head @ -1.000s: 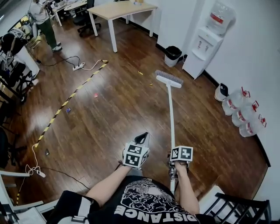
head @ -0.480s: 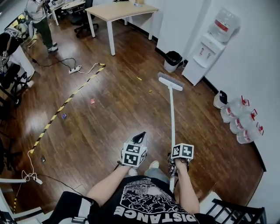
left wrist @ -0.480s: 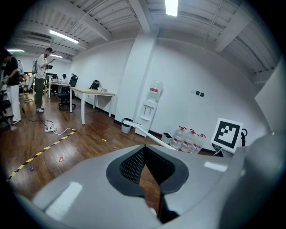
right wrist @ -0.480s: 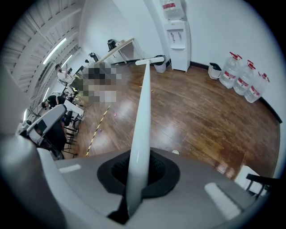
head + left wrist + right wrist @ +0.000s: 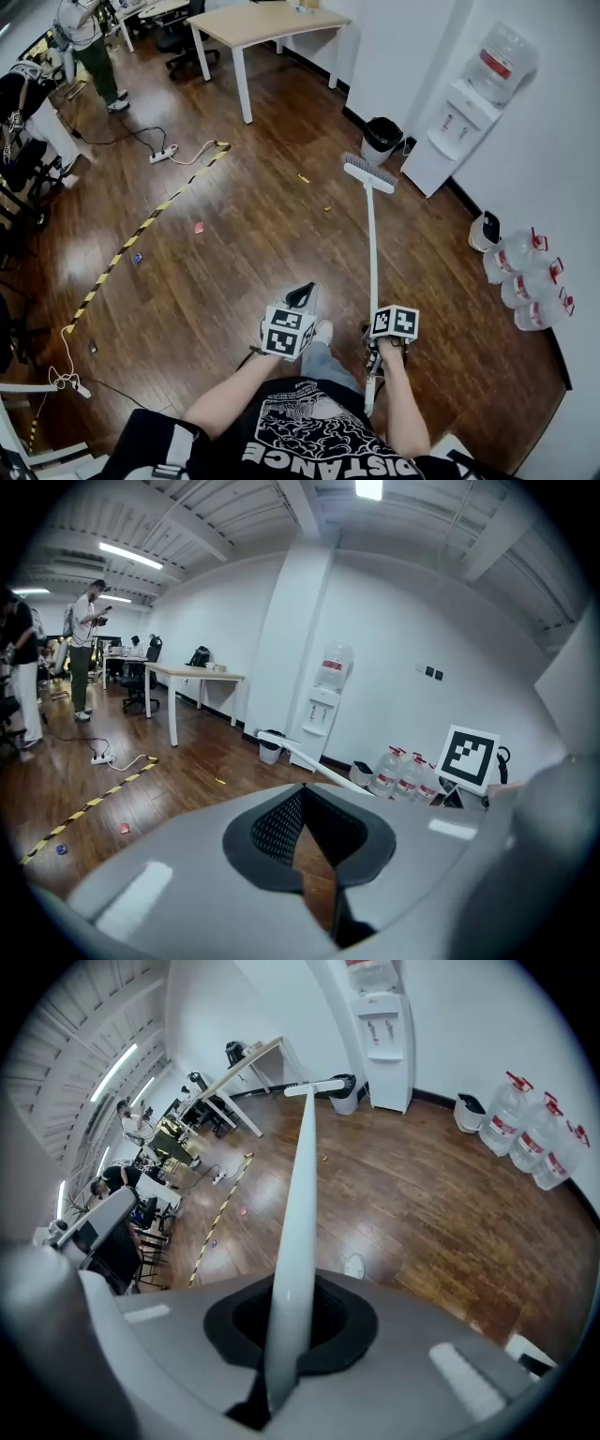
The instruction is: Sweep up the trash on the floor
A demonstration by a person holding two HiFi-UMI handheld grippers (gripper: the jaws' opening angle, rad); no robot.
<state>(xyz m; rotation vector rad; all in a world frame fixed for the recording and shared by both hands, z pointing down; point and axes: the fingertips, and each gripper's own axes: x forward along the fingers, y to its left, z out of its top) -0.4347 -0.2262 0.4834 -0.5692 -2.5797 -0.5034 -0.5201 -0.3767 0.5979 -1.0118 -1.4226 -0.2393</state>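
R gripper (image 5: 292, 1321): jaws clamped on the white broom handle (image 5: 298, 1213), which runs up from between the pads and away toward the far wall. L gripper (image 5: 300, 803): jaws together at the tips, nothing between them, just a sliver of wood floor (image 5: 281, 253) seen through the pad gap; it's held out beside the R one at about the same height, the two apart. In head view the handle goes fwd from the R gripper to the broom head (image 5: 368, 172), bristles pointing away; can't tell if it touches the floor. Trash: yellow scrap (image 5: 303, 178) just left of the broom head, a smaller bit (image 5: 326, 208) nearer the person & left of the handle, pink bit (image 5: 199, 227) and blue bit (image 5: 137, 258) well off to the left by the yellow-black tape (image 5: 141, 230). Black bin (image 5: 382, 137) sits just beyond the broom head, next to the water dispenser (image 5: 450, 131); water jugs (image 5: 530, 277) line the R wall. Farther back: table (image 5: 272, 21), power strip (image 5: 161, 153) w/ cable, a person (image 5: 89, 37) standing top left. One shoe (image 5: 322, 332) shows between the grippers.
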